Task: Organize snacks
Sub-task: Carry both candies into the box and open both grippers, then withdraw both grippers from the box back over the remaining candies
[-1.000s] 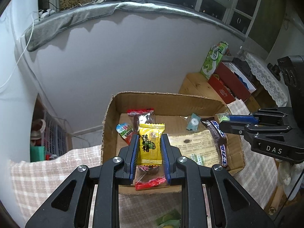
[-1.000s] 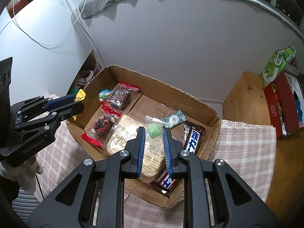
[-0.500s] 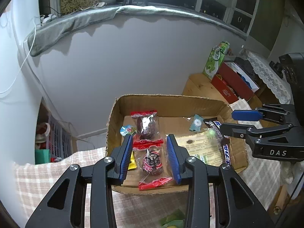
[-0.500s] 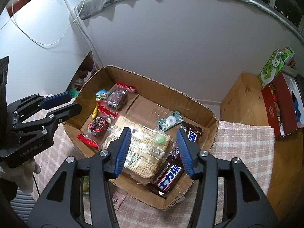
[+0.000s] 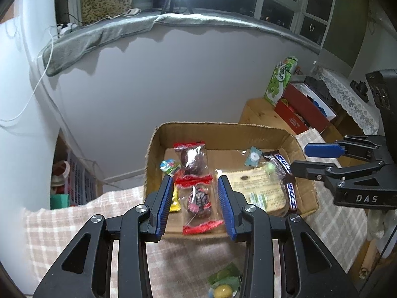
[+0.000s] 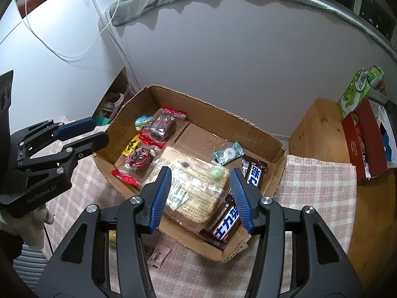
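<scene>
An open cardboard box (image 5: 223,130) (image 6: 278,144) sits on a checked cloth and holds snacks. The yellow candy (image 5: 174,200) (image 6: 131,146) lies at its left side beside red-ended dark snack packs (image 5: 198,198) (image 6: 139,156). The small green candy (image 6: 215,173) (image 5: 270,166) rests on a flat tan packet (image 6: 196,186). Brown chocolate bars (image 6: 228,226) (image 5: 287,181) lie at the right. My left gripper (image 5: 194,203) is open and empty above the box's near left. My right gripper (image 6: 201,193) is open and empty above the tan packet.
A teal mint packet (image 6: 228,153) lies toward the back of the box. Loose wrapped sweets (image 5: 223,288) and a pink packet (image 6: 158,254) lie on the cloth in front of the box. A wooden cabinet (image 6: 320,129) with a red box (image 6: 364,134) stands to the right.
Both grippers opened. The left let go of the yellow candy and the right let go of the green candy; both now lie in the box. Both grippers drew back slightly.
</scene>
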`<state>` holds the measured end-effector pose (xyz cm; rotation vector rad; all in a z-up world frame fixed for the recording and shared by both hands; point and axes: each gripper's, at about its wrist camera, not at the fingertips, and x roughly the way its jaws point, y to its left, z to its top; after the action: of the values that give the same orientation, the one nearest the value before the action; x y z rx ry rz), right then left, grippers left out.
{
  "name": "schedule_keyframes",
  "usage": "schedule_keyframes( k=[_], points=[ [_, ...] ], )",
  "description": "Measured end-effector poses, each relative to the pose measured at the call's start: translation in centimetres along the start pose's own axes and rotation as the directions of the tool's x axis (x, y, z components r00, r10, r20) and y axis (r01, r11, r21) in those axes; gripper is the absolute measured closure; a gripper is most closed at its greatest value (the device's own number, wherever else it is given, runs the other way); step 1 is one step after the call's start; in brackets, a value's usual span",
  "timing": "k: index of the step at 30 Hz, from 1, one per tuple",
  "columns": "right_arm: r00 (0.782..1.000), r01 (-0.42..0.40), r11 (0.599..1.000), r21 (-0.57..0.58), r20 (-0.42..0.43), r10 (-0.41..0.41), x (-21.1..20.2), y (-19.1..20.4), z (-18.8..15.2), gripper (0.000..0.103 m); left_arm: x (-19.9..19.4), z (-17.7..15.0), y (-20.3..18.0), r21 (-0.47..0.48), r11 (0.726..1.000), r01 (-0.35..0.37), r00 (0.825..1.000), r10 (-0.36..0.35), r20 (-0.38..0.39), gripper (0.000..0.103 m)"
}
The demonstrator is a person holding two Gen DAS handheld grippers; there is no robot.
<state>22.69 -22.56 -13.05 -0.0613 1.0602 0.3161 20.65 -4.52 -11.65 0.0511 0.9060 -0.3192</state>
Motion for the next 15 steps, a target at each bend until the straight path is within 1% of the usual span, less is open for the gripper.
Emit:
schedule_keyframes(
  k=[3,8,12,15],
  points=[
    [1.0,0.0,1.0,-0.007,0.011,0.001,-0.9,0.3,-0.9,0.051,-0.8,-1.1,0.7,-0.019,1.0,0.001,1.0,-0.001,-0.009,0.068],
    [0.999,-0.031,0.999,-0.007,0.013,0.031,-2.0,0.7,-3.1,0.052,-1.9,-3.5,1.6,-0.041,0.999,0.0,0.999,-0.002,-0.035,0.068],
    [0.997,-0.07,0.997,-0.031,-0.019,0.069,-2.2,1.6,-5.5,0.052,-2.5,-6.3,2.0,-0.058,0.998,0.006,0.997,-0.011,-0.08,0.068],
    [0.995,-0.08,0.995,-0.063,-0.06,0.076,-1.6,2.3,-7.3,0.052,-2.6,-8.2,2.1,-0.077,0.997,0.013,0.993,-0.022,-0.116,0.068]
  ],
)
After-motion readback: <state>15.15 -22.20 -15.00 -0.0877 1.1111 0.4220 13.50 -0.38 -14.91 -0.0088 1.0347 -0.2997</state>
